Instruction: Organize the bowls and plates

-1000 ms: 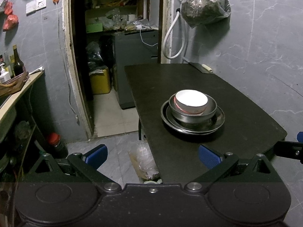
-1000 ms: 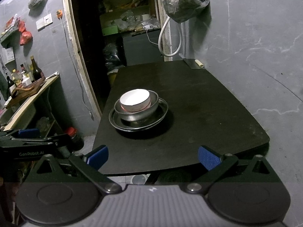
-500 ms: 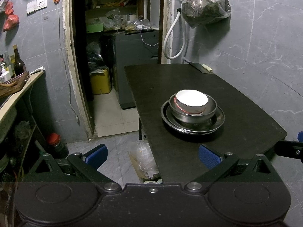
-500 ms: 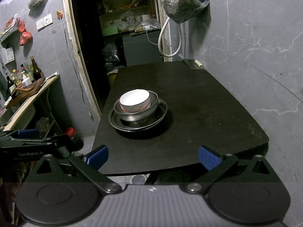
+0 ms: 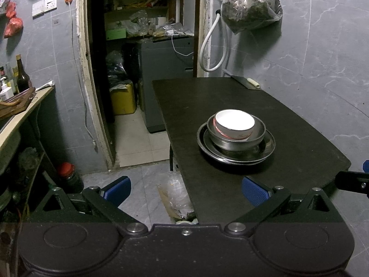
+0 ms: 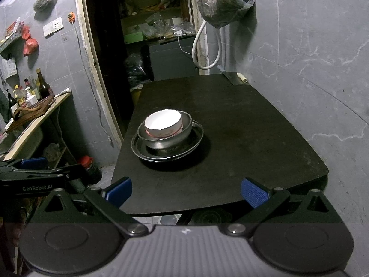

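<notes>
A white bowl (image 5: 234, 124) sat inside a metal bowl (image 5: 258, 136); that one sat on stacked metal plates (image 5: 268, 146), near the left edge of the black table (image 6: 253, 138); the left gripper (image 5: 186, 188) and right gripper (image 6: 187, 189) were both wide and held nothing, back by the near edge.

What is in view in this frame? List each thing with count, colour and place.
Table: one, black, centre.
Metal plates: apparently two, silver, stacked on the table.
Metal bowl: one, silver, on the plates.
Ceramic bowl: one, white with red pattern, nested in the metal bowl.
Cleaver: one, pale handle, table's far corner.
Bag: one, clear, dark contents, hanging on the wall.
Jerrycan: one, yellow, doorway floor.
Left gripper: open, empty.
Right gripper: open, empty.
</notes>
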{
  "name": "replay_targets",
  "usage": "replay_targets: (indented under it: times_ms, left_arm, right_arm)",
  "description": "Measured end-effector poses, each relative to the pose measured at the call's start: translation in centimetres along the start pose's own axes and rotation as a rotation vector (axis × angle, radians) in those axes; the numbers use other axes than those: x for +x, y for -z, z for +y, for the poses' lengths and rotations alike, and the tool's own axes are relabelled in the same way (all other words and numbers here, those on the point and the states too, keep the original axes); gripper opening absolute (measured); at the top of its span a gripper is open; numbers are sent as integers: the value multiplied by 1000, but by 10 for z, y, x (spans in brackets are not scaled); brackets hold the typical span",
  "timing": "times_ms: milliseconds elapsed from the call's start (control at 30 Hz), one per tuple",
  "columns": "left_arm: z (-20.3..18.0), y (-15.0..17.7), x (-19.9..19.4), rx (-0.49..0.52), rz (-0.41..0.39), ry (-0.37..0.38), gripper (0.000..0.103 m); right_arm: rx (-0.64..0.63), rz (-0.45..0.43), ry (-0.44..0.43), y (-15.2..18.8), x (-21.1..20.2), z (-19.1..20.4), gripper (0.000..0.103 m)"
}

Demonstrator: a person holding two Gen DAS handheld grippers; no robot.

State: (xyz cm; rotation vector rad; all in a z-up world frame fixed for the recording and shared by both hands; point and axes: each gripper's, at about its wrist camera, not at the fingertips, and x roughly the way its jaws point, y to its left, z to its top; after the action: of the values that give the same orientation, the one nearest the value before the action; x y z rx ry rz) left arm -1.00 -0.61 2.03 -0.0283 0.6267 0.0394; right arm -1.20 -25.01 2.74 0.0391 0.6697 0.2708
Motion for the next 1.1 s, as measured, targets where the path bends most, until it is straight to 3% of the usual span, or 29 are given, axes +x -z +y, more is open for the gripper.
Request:
replay_targets:
  times_ms: [1100]
  left_arm:
    - [2,-5,4,5,-4,12,102]
  right_arm:
    - [-3,-2,11,-5,3,-1,103]
